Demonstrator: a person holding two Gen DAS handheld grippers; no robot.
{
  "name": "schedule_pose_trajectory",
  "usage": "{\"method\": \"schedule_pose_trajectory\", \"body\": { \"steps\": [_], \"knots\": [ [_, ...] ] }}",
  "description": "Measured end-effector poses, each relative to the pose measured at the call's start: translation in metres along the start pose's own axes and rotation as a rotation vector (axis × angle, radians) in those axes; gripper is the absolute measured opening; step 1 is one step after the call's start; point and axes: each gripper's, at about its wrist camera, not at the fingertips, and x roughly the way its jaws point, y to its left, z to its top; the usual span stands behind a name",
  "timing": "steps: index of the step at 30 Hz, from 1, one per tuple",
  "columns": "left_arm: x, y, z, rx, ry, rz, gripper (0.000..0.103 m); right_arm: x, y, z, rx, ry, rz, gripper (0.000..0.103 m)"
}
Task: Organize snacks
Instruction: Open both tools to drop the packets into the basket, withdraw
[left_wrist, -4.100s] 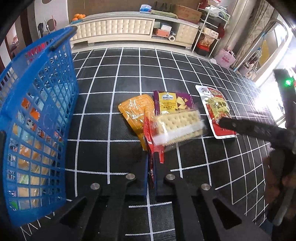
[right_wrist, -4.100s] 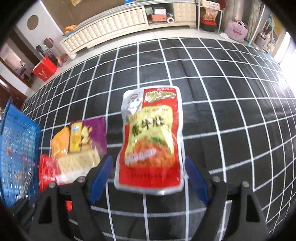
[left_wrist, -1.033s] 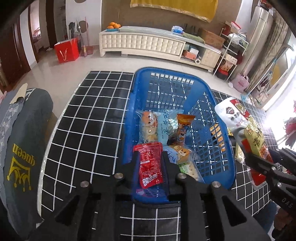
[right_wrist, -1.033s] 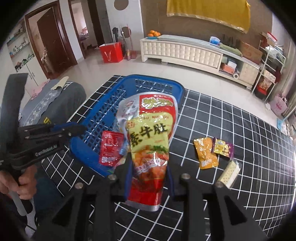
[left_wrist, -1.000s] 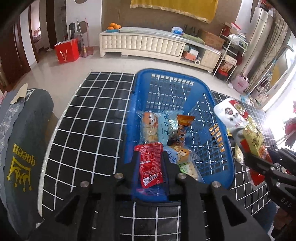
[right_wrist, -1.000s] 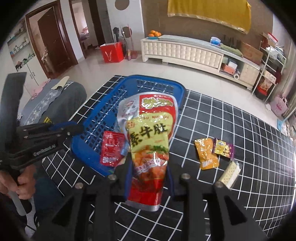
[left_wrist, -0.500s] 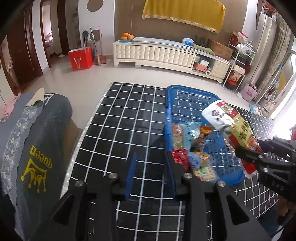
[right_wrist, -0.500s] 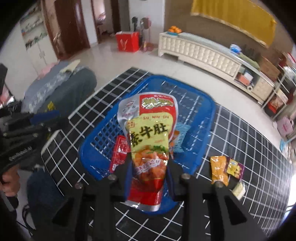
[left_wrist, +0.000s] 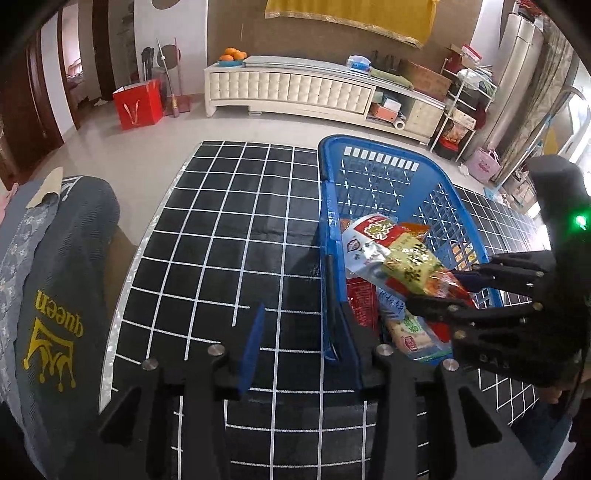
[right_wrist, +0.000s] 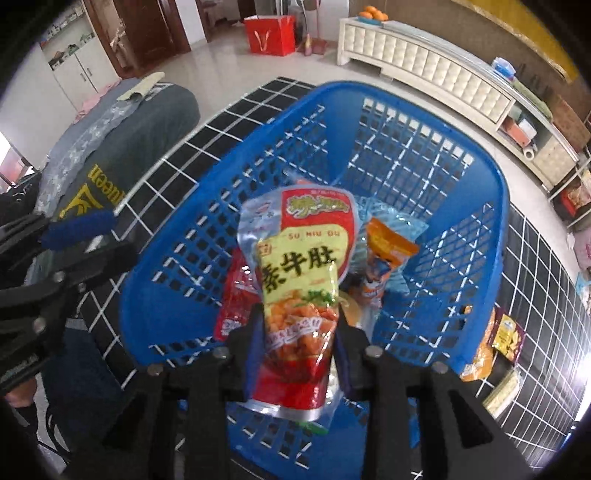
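My right gripper (right_wrist: 297, 325) is shut on a red and yellow snack pouch (right_wrist: 301, 266) and holds it over the blue basket (right_wrist: 461, 280). The same pouch (left_wrist: 399, 254) and the right gripper (left_wrist: 454, 288) show in the left wrist view above the basket (left_wrist: 328, 229). Several snack packs lie in the basket, among them a red packet (right_wrist: 234, 302) and an orange one (right_wrist: 388, 251). My left gripper (left_wrist: 299, 332) is open and empty, its jaws straddling the basket's left wall near its front corner.
An orange pack (right_wrist: 480, 362), a purple pack (right_wrist: 508, 338) and a cracker pack (right_wrist: 504, 391) lie on the black grid mat (left_wrist: 221, 236) right of the basket. A grey "queen" cushion (left_wrist: 48, 295) lies left. A white cabinet (left_wrist: 295, 88) stands behind.
My left gripper let go of the red packet into the basket, opened and drew back to the left. My right gripper carried the pouch over the basket and lower.
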Motion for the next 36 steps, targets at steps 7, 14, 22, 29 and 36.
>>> {"method": "schedule_pose_trajectory", "body": {
  "steps": [7,14,22,29,36],
  "knots": [
    [0.003,-0.002,-0.001,-0.001,-0.004,0.000,0.040,0.010,0.000,-0.005,0.011,0.047,0.001,0.042],
    [-0.007,-0.010,-0.003,0.027,-0.016,0.006,0.040,-0.004,0.004,-0.013,-0.011,0.027,-0.040,0.063],
    [-0.024,-0.025,-0.007,0.056,-0.044,0.013,0.040,-0.046,-0.006,-0.032,0.043,-0.077,-0.039,0.078],
    [-0.049,-0.061,-0.007,0.138,-0.093,-0.010,0.040,-0.106,-0.030,-0.060,0.113,-0.206,-0.039,0.080],
    [-0.060,-0.108,-0.009,0.220,-0.137,-0.037,0.040,-0.148,-0.070,-0.099,0.218,-0.300,-0.106,0.084]
  ]
}}
